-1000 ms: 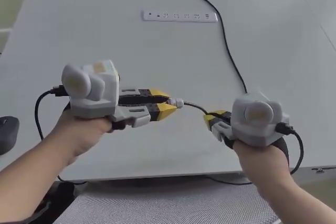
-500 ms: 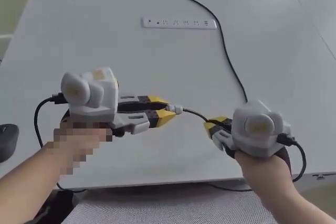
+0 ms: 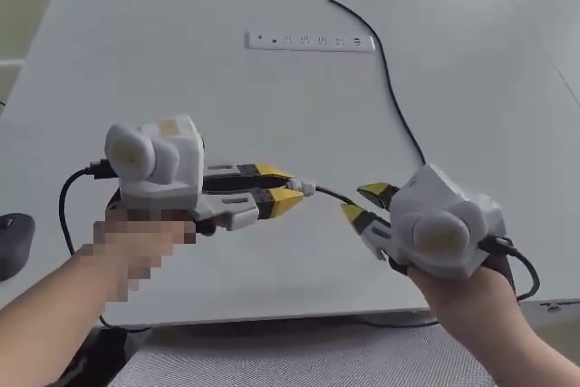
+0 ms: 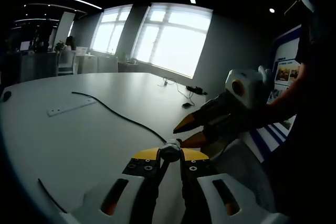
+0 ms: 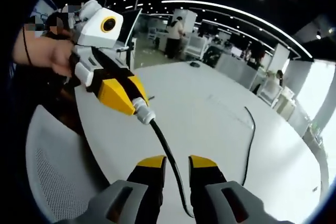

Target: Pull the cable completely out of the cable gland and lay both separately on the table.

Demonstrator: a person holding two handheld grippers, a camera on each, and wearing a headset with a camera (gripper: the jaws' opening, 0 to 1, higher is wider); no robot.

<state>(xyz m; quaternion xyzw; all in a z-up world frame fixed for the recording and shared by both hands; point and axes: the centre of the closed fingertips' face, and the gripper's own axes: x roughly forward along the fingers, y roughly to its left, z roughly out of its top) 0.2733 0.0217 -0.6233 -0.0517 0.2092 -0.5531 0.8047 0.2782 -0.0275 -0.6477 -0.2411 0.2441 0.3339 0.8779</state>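
Left gripper (image 3: 288, 192) is clamped tight on the white cable gland (image 3: 306, 188), held just over the near edge of the surface (image 3: 181, 70). Right gripper (image 3: 362, 201) has its jaws spread. The black cable (image 5: 161, 142) comes out of the gland and runs loose between them, then off past the power strip (image 3: 310, 41).

Power strip (image 3: 310, 41), cable (image 3: 390, 79) on white table (image 3: 181, 70)

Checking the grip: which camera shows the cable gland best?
The right gripper view: the cable gland sticks out of the left gripper, cable attached. Head view shows it small; left gripper view, end-on.
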